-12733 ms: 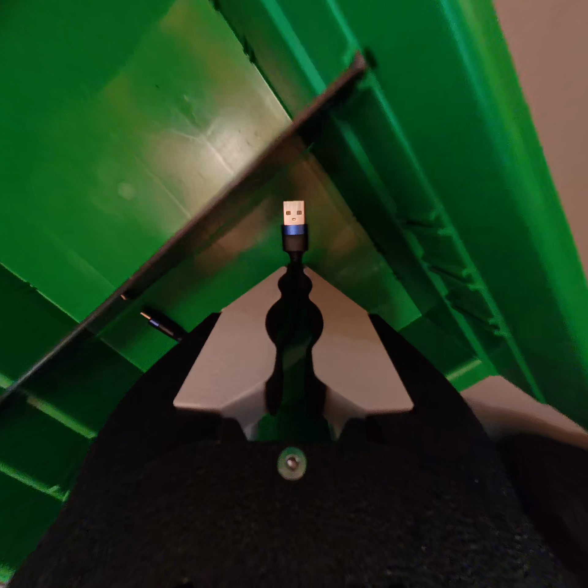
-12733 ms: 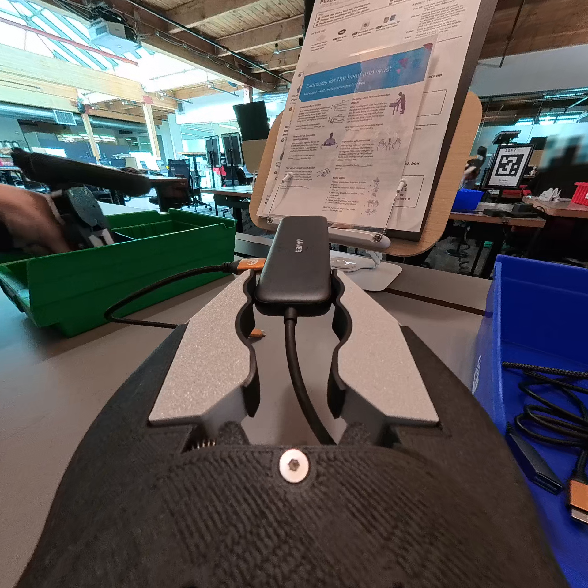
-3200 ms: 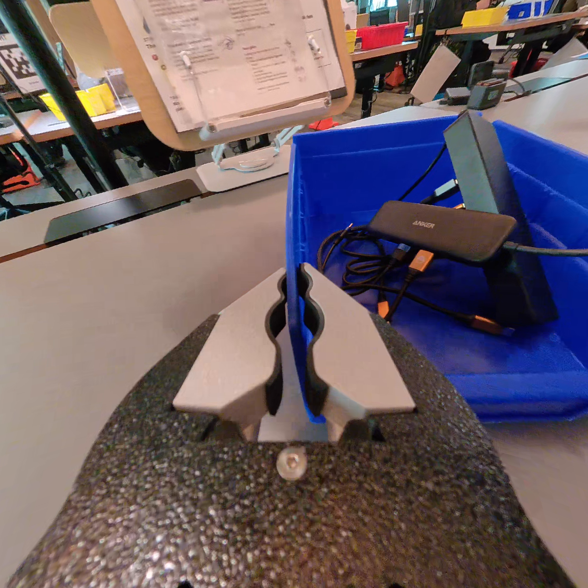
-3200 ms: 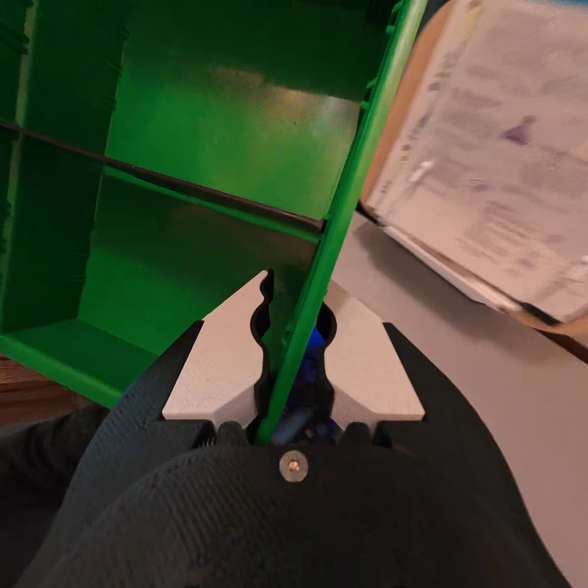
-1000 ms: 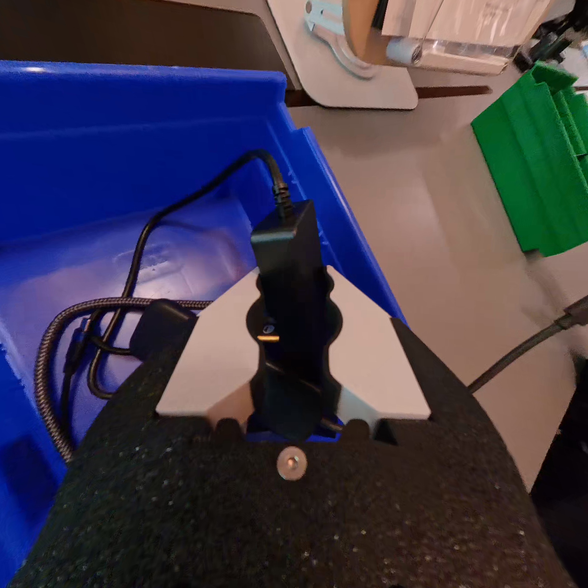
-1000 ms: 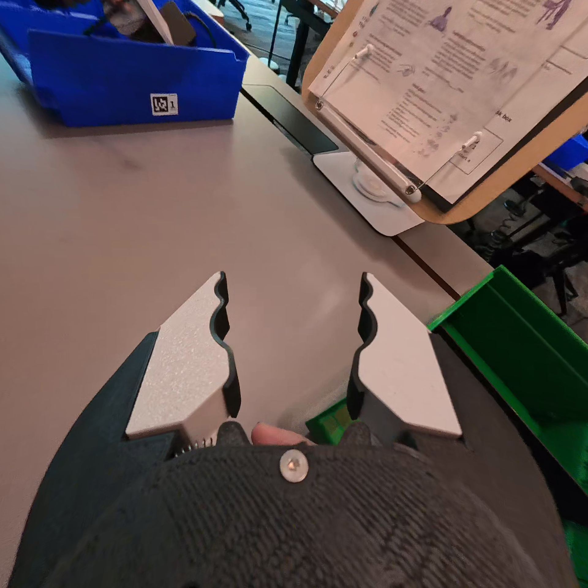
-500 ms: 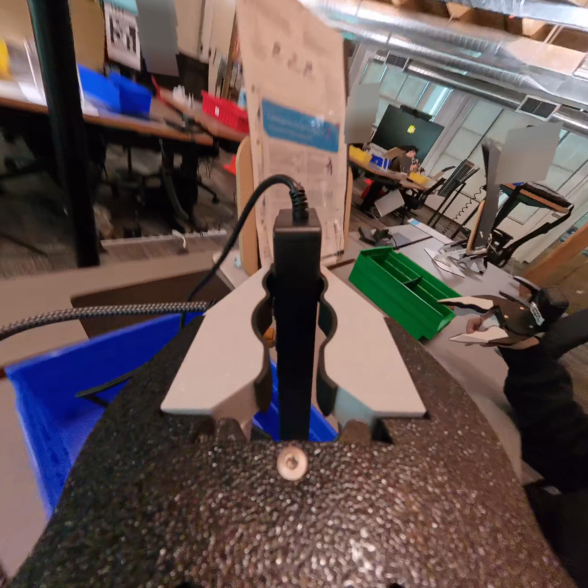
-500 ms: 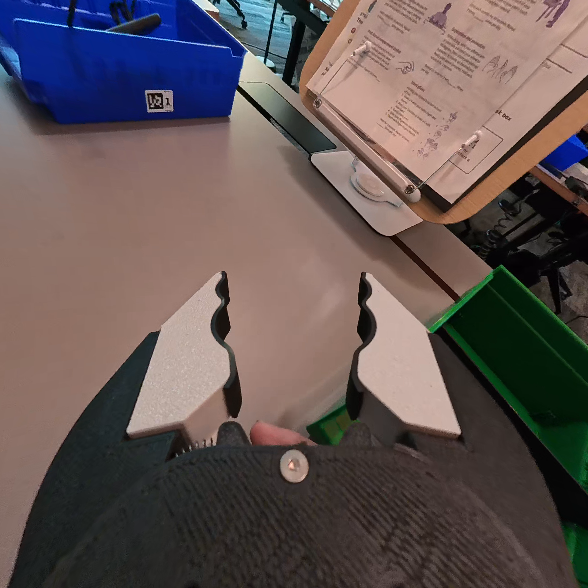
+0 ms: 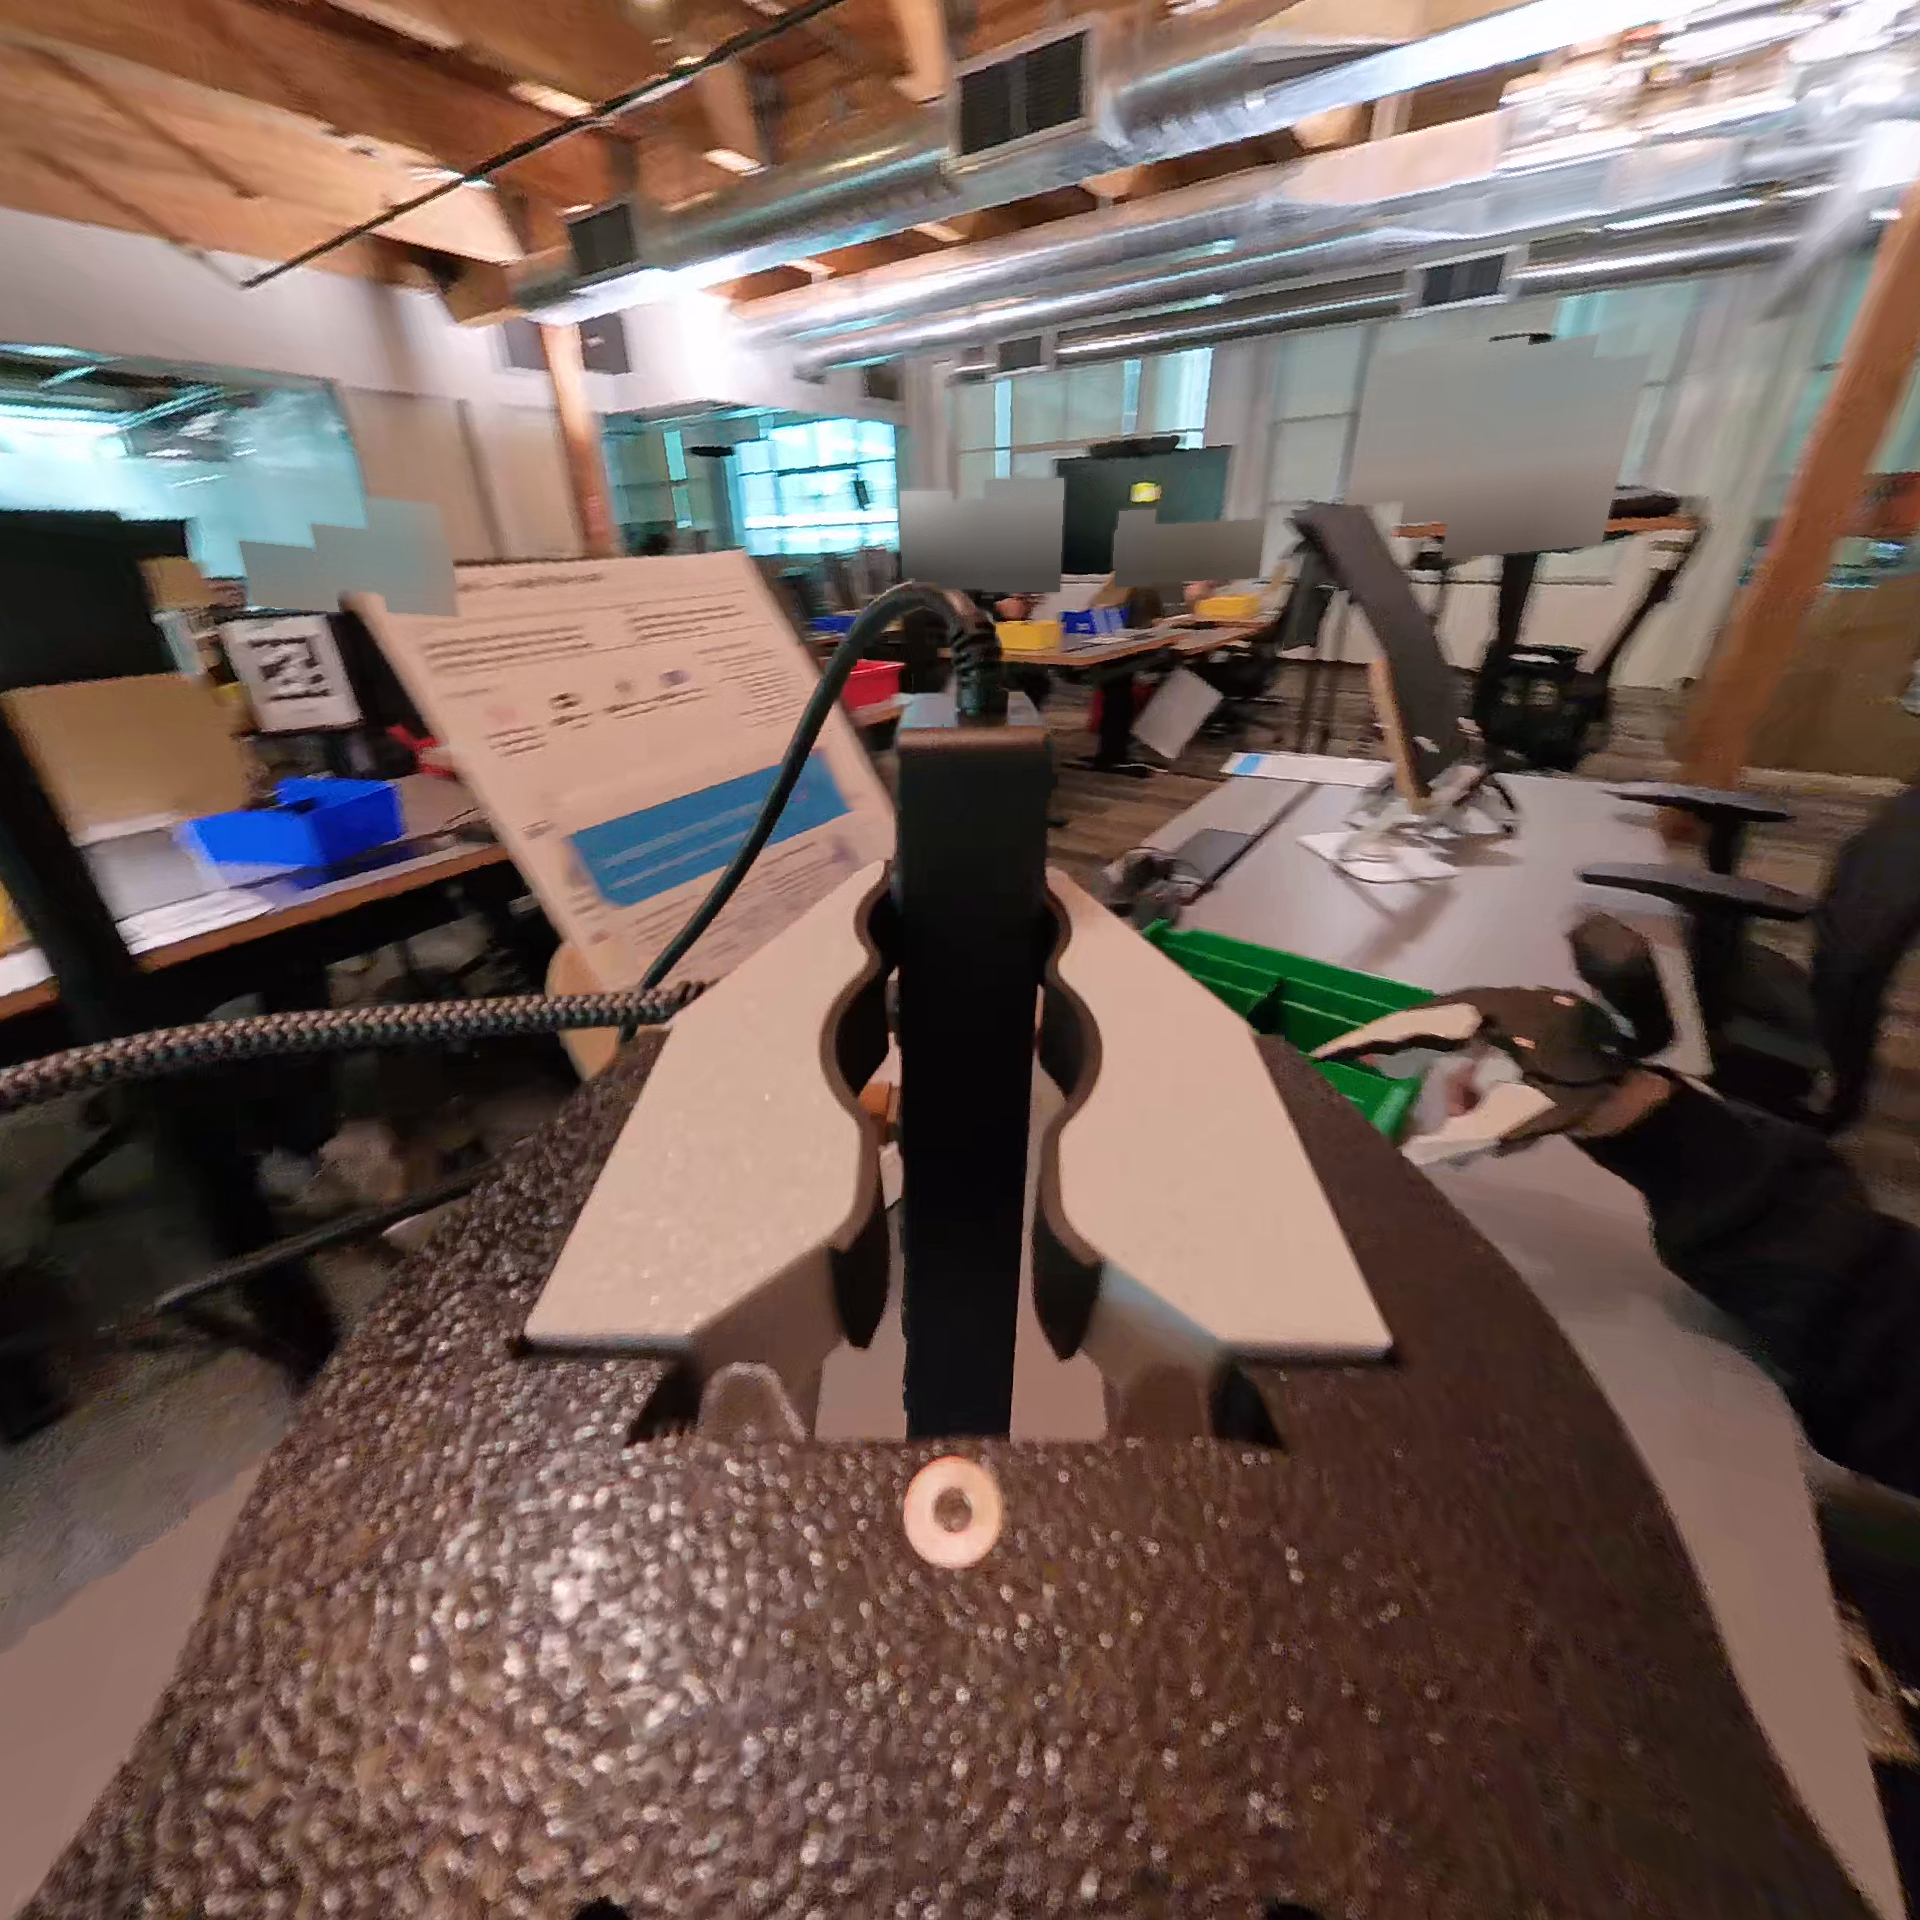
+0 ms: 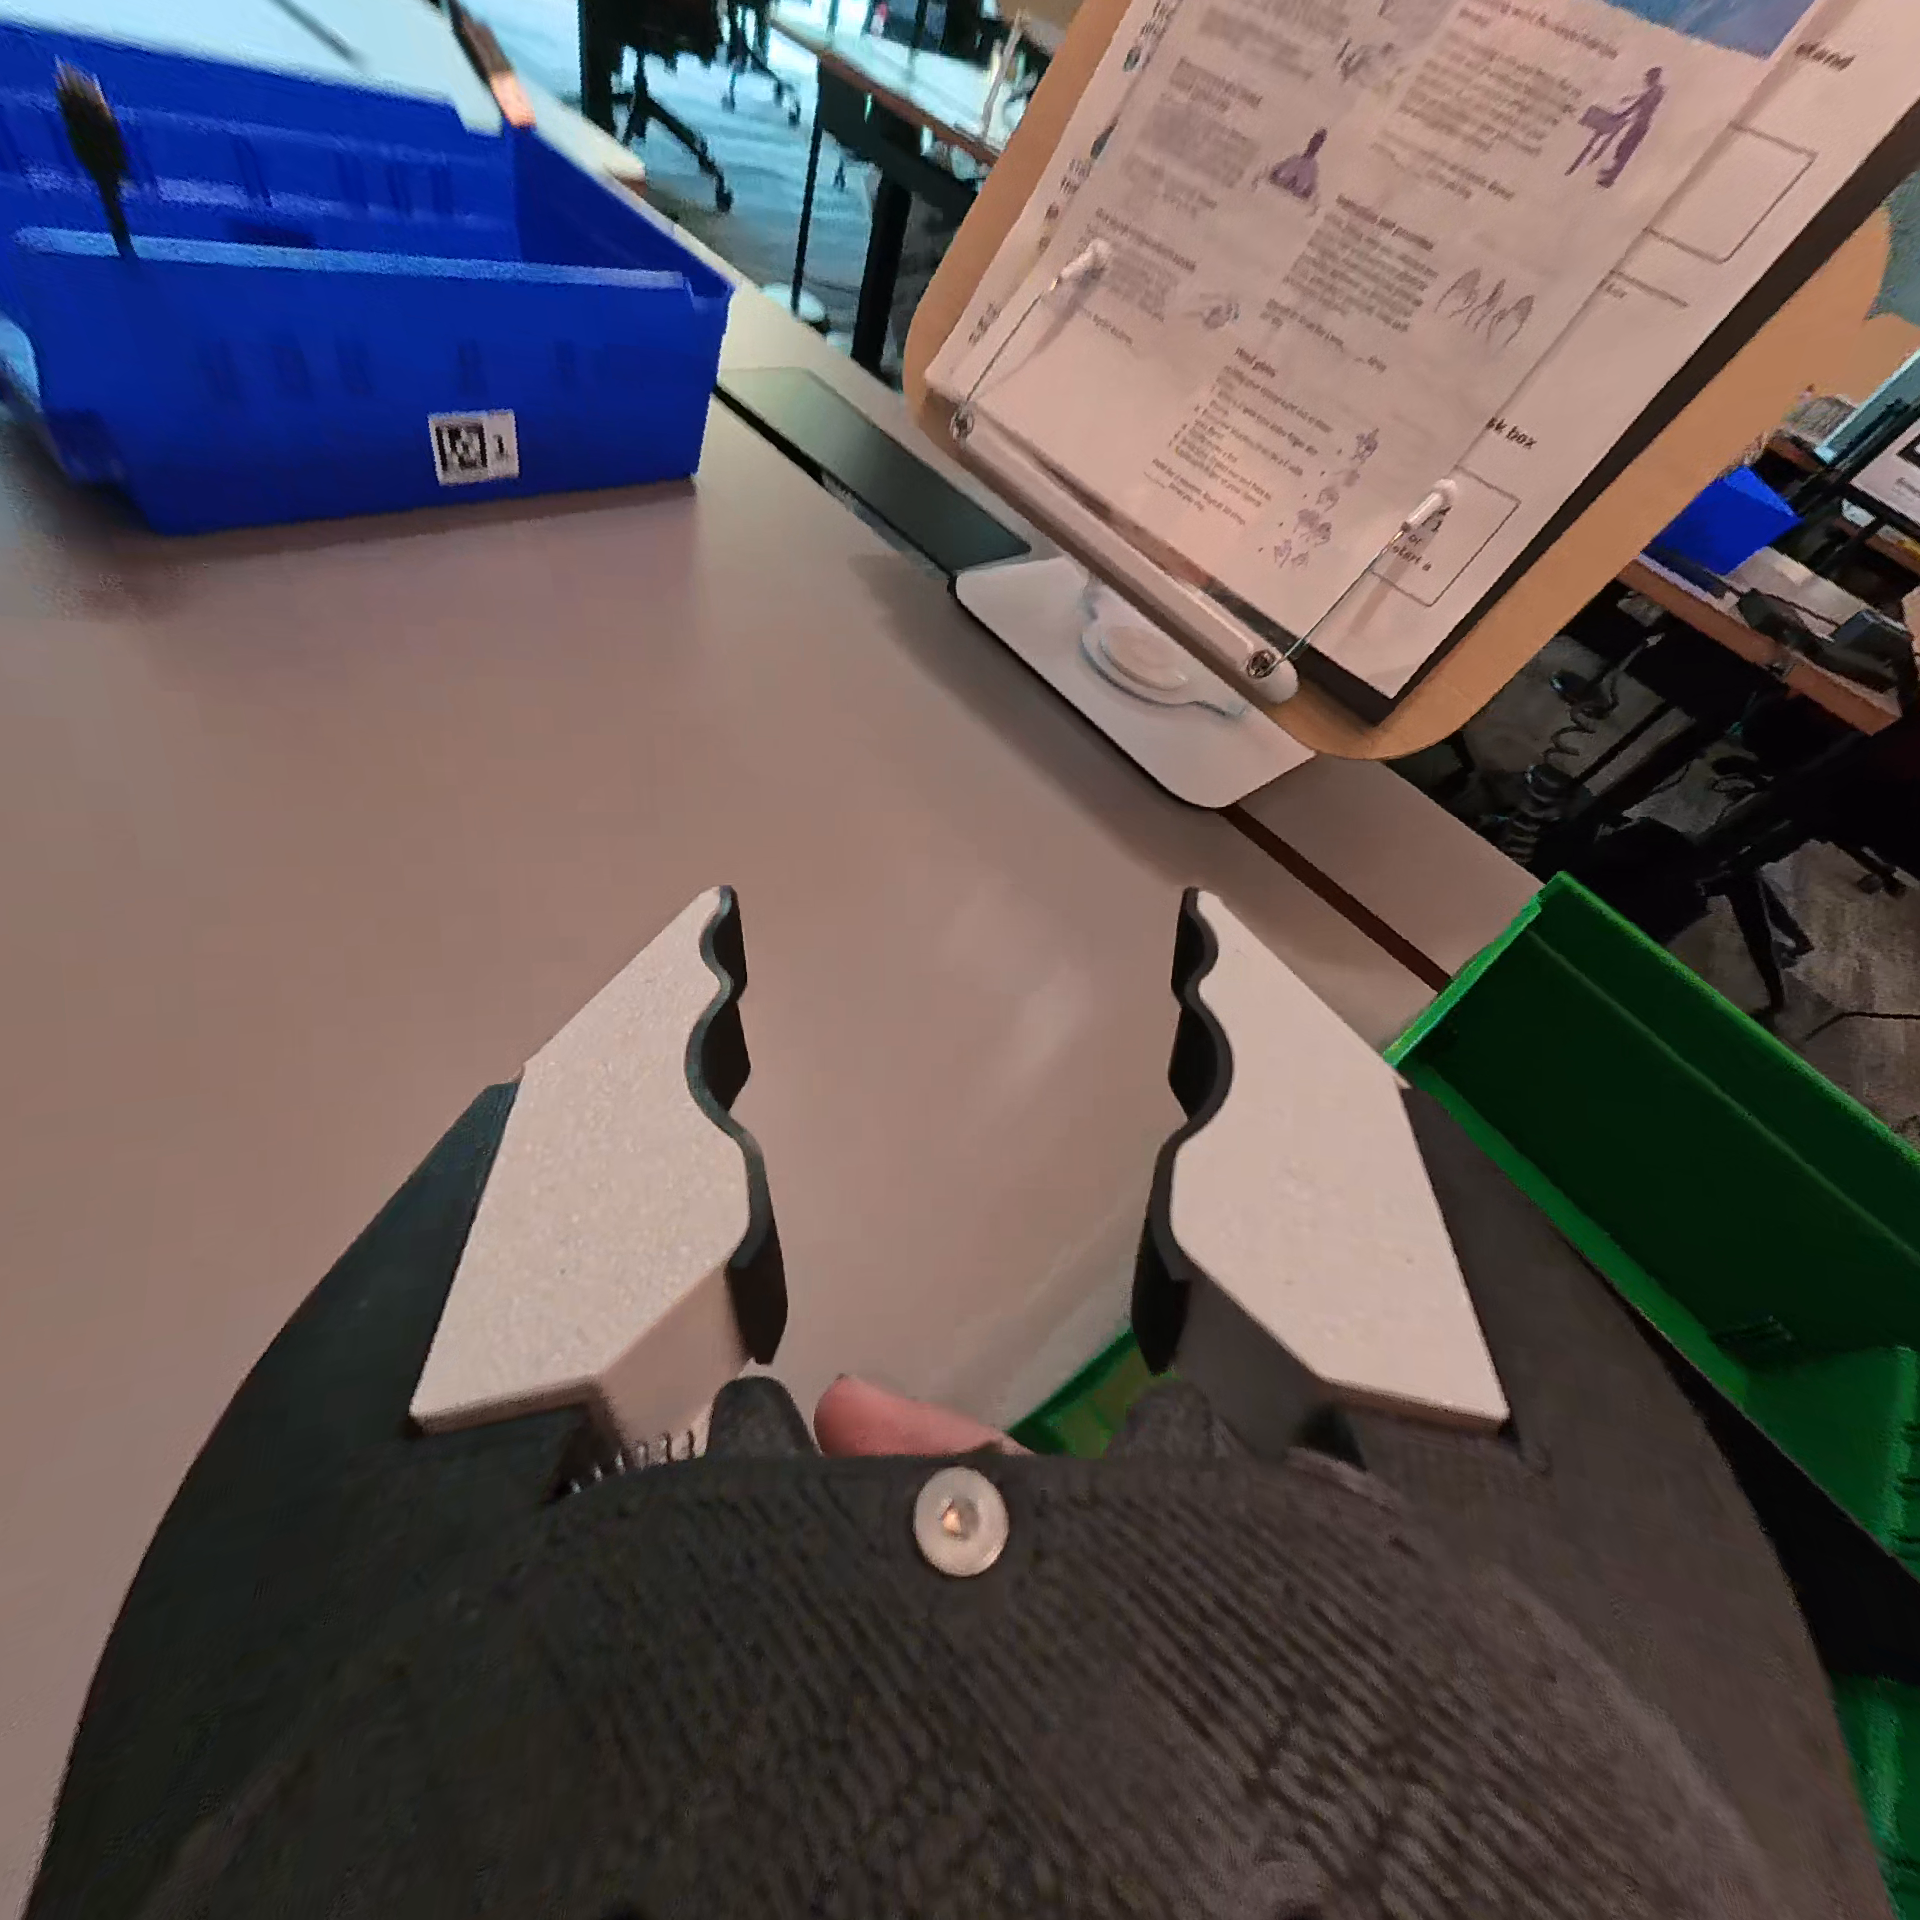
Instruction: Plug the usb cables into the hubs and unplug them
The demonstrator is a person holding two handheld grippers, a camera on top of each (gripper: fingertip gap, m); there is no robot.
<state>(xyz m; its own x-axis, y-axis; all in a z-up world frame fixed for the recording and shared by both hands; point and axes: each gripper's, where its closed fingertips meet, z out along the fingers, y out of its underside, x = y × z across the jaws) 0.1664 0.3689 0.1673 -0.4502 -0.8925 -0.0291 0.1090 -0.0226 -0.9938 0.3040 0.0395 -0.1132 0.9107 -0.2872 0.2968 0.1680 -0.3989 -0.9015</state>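
Note:
My left gripper [image 9: 966, 894] is shut on a black usb hub [image 9: 966, 987], held edge-on and upright in the air. The hub's own black cable [image 9: 831, 717] curves off its top end to the left. A braided cable [image 9: 312, 1029] runs in from the left and ends behind the left finger. My right gripper [image 10: 956, 914] is open and empty, low over the grey table [image 10: 416, 779]; it also shows at the right of the left wrist view [image 9: 1444, 1081], open. The blue bin [image 10: 364, 343] stands at the table's far left, with a dark cable end sticking up from it.
A document stand [image 10: 1403, 343] with printed sheets stands at the table's back edge; it also shows in the left wrist view [image 9: 644, 727]. A green divided bin [image 10: 1714, 1164] sits at my right, also in the left wrist view [image 9: 1288, 997]. Other desks and chairs fill the room behind.
My left gripper has lifted the hub further up and tilted level, so the blue bin has dropped out of its view. My right gripper stays open and has shifted only slightly.

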